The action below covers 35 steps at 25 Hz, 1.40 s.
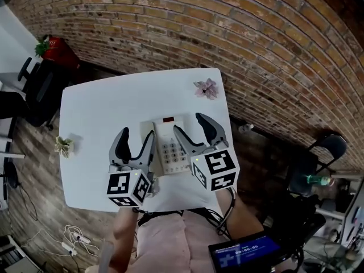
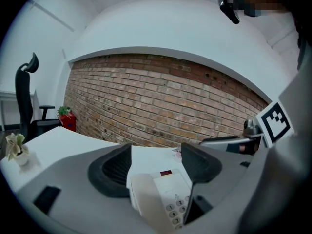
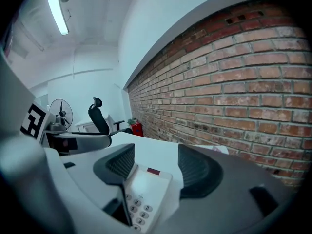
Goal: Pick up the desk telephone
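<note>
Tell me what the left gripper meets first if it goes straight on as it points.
Most likely the desk telephone: its handset side lies just ahead, between the open jaws of the left gripper. How near is hard to judge.

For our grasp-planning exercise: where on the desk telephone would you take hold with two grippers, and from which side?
Probably its two long side edges, left gripper on the handset side, right gripper opposite, from the near end: the desk telephone lies flat, its length running near to far.
</note>
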Available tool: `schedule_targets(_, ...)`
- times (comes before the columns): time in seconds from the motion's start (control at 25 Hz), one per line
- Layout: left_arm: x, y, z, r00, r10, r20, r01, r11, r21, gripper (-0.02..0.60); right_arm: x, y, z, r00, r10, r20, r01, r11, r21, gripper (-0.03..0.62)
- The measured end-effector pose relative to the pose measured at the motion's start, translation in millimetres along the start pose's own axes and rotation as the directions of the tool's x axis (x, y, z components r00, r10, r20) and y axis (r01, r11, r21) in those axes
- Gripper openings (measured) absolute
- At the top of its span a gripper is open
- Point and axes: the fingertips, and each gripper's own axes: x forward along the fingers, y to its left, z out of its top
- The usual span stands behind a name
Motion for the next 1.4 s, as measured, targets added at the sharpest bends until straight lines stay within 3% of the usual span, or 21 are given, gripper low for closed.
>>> schedule_targets(0.24, 24, 8, -46, 0.992, -0.042, -0.118, 0.035, 0.997, -0.064, 0.340, 24, -6, -45, 0.990, 0.020, -0.141, -0.012, 0.998, 0.054, 0.308)
schedule_targets(0.48, 44, 23, -79, 0.977, -0.072, -0.199, 0.045, 0.990, -0.135, 0.359, 47, -6, -76, 0.975, 0.049, -0.218, -0.025, 0.994, 0.110, 0.314)
schedule_targets(0.72, 57, 25, -104, 0.957, -0.122, -0.263, 0.056, 0.968, -0.244, 0.362, 64, -2, -103, 0.957, 0.079, -0.279, -0.036, 0.987, 0.155, 0.325)
schedule_targets(0.96, 62, 28, -113, 0.941, -0.154, -0.302, 0.059, 0.952, -0.301, 0.360, 77, -1, -115, 0.944, 0.117, -0.310, -0.054, 0.977, 0.207, 0.330)
schedule_targets(1.2, 66, 28, -121, 0.917, -0.221, -0.331, 0.068, 0.906, -0.418, 0.381, 84, -2, -122, 0.929, 0.159, -0.335, -0.065, 0.959, 0.275, 0.356)
schedule_targets(1.4, 57, 33, -120, 0.913, -0.201, -0.355, 0.037, 0.907, -0.420, 0.397, 85, -2, -125, 0.920, 0.202, -0.336, -0.080, 0.936, 0.342, 0.373)
